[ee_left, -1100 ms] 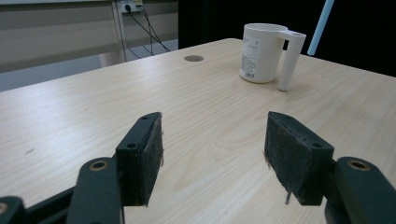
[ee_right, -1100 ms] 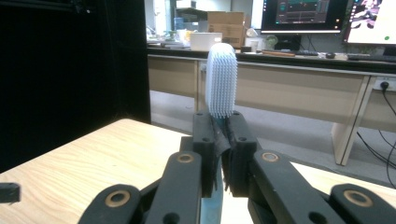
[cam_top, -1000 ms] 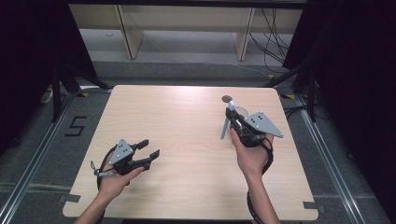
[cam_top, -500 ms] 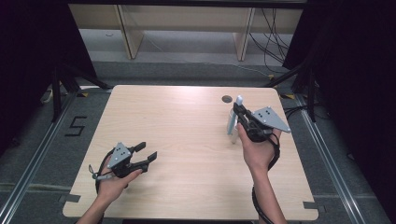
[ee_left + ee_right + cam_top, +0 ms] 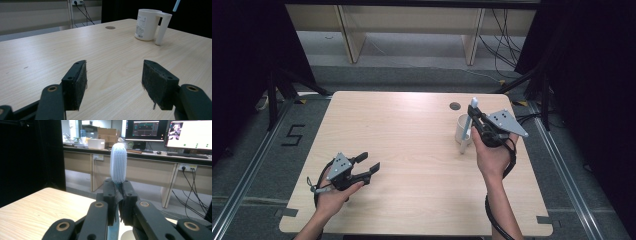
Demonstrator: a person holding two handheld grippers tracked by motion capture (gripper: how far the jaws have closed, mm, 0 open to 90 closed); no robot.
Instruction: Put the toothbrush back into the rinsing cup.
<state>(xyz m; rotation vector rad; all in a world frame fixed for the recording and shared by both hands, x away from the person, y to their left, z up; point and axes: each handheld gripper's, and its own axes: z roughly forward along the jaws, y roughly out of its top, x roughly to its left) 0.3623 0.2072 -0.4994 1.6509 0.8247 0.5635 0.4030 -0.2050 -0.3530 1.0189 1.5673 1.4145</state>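
Showing: a pale wooden counter (image 5: pixel 412 150) seen from above, with a person's two forearms coming in from the near edge, each hand holding a two-jaw claw.
Right claw (image 5: pixel 473 120): held up over the far right part of the counter, its jaws pressed together on the handle of a toothbrush.
Toothbrush (image 5: pixel 118 163): in the right gripper view its pale blue, finely bristled head stands upright just above the clamped jaws, with the bluish handle running down between them; in the high view the brush (image 5: pixel 473 103) rises from the claw right beside the mug.
Mug (image 5: pixel 148 24): a white mug with a large squared handle, standing upright on the far right part of the counter, with a printed label on its side; in the high view the mug (image 5: pixel 461 128) is just to the left of the right claw and partly covered by it.
Toothbrush and mug: whether the brush's lower end is inside the mug cannot be told.
Left claw (image 5: pixel 366 164): held low over the near left part of the counter, well apart from the mug, jaws spread wide with nothing between them.
Left claw pads (image 5: pixel 80 83): dark and rough, with bare wood showing in the gap.
Counter hole (image 5: pixel 455 106): a small round dark opening near the far edge, just beyond the mug.
Background: desks with lit monitors (image 5: pixel 190 132) and cardboard boxes, seen in the right gripper view.
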